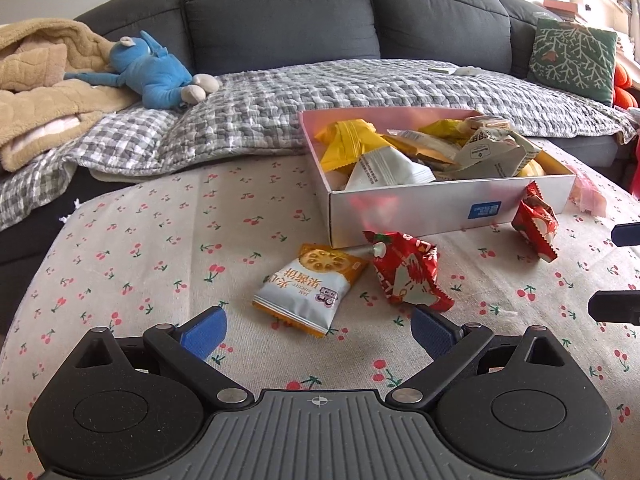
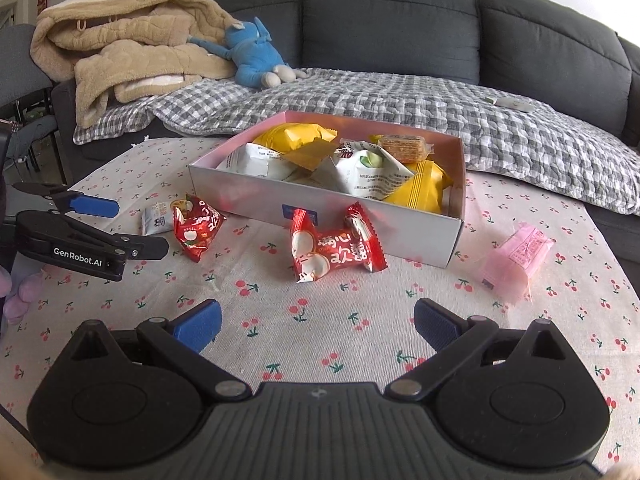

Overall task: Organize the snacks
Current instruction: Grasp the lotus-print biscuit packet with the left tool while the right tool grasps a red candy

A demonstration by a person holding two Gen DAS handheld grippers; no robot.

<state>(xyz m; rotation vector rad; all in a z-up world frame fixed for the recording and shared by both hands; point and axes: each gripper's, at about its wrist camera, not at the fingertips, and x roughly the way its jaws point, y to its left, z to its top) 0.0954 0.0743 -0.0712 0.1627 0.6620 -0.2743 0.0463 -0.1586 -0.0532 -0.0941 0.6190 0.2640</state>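
in the left wrist view the left gripper [image 1: 318, 330] hovers low over a cherry-print tablecloth [image 1: 132, 264], its blue-padded fingers [image 1: 204, 334] spread wide with nothing between them. just ahead of the gap lies a white and orange biscuit packet [image 1: 308, 286], flat on the cloth, and just right of it a crumpled red snack packet [image 1: 408, 272], close to the front wall of a shallow pink-lined box [image 1: 404, 208]. a second red snack packet [image 1: 536, 220] leans against that same wall nearer the box's right corner. the box holds a heap of yellow and white wrappers [image 1: 372, 160]. behind the table runs a dark grey sofa [image 1: 280, 12] with a grey checked quilt [image 1: 256, 108], a blue plush toy [image 1: 156, 72], a tan blanket [image 1: 44, 80] and a green patterned cushion [image 1: 572, 56]. at the right edge two dark finger tips of the right gripper [image 1: 616, 272] poke in. in the right wrist view the right gripper [image 2: 318, 324] also stands open and empty above the cloth. the nearer red packet [image 2: 336, 248] rests against the box front [image 2: 256, 196], straight ahead of the gap. a pink packet [image 2: 516, 260] lies apart from the box, off its right corner. the other red packet [image 2: 196, 228] and the biscuit packet [image 2: 156, 216] sit at the left, near the left gripper [image 2: 136, 228], seen from the side with its fingers apart.
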